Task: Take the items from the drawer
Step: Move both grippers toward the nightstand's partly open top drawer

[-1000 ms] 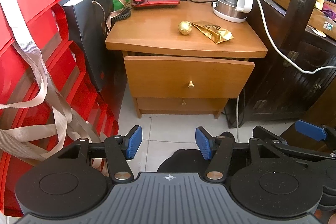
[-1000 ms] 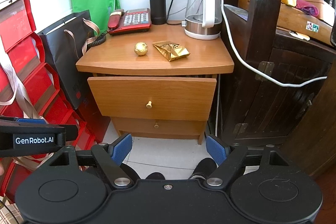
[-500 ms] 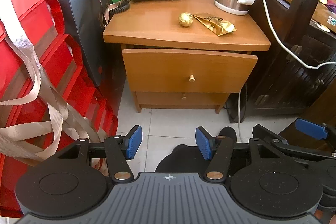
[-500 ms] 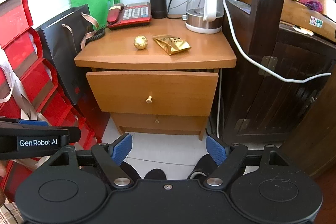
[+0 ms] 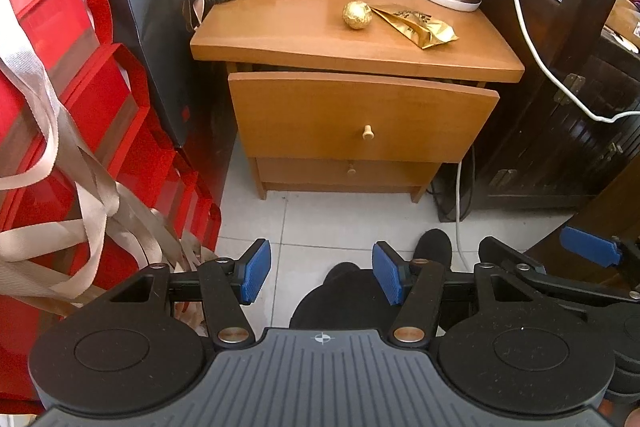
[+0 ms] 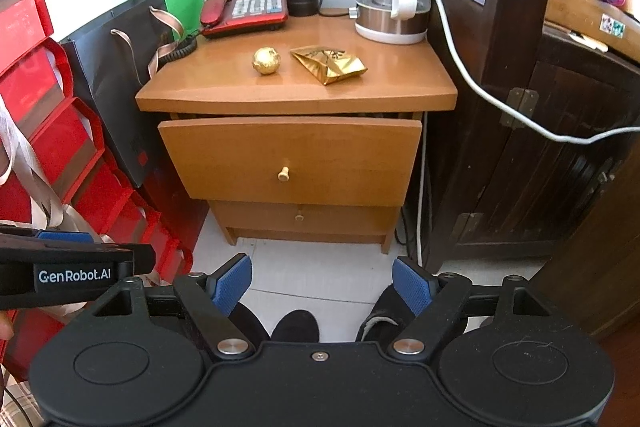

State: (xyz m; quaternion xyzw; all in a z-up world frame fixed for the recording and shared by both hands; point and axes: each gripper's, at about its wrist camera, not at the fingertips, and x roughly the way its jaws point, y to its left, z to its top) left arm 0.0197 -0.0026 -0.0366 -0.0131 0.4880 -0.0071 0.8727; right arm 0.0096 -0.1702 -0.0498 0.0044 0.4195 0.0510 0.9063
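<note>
1. Both the left gripper [image 5: 318, 277] and the right gripper [image 6: 322, 285] had jaws wide, holding nothing.
2. The top drawer [image 6: 290, 161], slightly ajar, lay ahead, well apart; its knob [image 6: 283, 173] faced them.
3. Neither gripper looked clearly nearer.

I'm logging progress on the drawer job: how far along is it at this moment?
Looks done: a gold foil ball and a gold packet lie on the nightstand top, possibly taken out already. In hand: nothing; the left gripper and right gripper are both open and empty, short of the top drawer, which is slightly ajar. Left: check inside, which is hidden.
</note>
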